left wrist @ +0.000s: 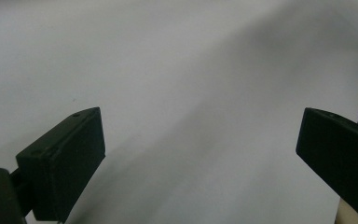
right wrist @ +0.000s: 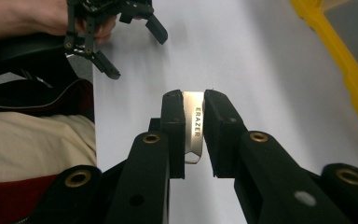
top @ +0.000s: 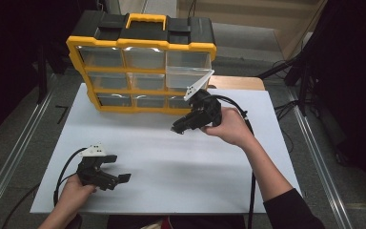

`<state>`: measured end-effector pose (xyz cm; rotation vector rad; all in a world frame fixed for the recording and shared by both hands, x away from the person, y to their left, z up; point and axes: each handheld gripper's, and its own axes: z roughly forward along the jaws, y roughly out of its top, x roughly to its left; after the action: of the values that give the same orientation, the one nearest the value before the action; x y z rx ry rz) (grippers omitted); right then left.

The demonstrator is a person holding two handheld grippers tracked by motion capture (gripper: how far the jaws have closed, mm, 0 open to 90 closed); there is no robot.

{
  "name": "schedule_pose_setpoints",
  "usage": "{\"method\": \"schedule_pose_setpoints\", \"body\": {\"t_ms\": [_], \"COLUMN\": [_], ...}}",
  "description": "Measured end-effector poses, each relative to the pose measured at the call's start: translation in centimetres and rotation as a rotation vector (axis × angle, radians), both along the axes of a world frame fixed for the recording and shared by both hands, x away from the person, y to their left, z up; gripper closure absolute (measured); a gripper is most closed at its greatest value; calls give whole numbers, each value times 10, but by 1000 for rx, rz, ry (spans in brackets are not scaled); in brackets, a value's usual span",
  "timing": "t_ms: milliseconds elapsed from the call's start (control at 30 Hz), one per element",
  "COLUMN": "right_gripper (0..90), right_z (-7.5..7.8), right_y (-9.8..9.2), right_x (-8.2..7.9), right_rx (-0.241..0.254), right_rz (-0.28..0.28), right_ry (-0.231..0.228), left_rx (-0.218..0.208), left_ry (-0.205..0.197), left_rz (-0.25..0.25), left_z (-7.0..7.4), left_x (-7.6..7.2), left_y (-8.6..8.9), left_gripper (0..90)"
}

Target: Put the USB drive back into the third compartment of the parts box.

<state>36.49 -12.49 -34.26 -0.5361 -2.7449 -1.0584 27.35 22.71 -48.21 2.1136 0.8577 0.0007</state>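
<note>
The right claw [right wrist: 193, 126] pinches a metal strip [right wrist: 195, 122] lengthwise; the spread left claw [top: 116, 168] waits lower left.

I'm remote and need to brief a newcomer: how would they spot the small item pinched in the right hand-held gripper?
Start at the yellow and black drawer organizer at the back of the white table. Just in front of its right end, a hand holds the right hand-held gripper. Clamped between its black jaws is a thin pale eraser printed with the word ERAZER, the only loose item on show.
</note>
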Motion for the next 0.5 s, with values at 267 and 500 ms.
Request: {"method": "schedule_pose_setpoints", "body": {"t_ms": [267, 500], "right_gripper": [765, 765], "right_z": [15, 27], "right_y": [0, -3], "right_x": [3, 10], "right_rx": [16, 20], "right_rz": [13, 17], "right_ry": [-16, -3], "left_rx": [0, -6], "left_ry": [4, 6], "left_rz": [3, 6], "left_z": [0, -1], "left_x": [1, 1], "left_y": [0, 0], "left_gripper": [20, 20]}}
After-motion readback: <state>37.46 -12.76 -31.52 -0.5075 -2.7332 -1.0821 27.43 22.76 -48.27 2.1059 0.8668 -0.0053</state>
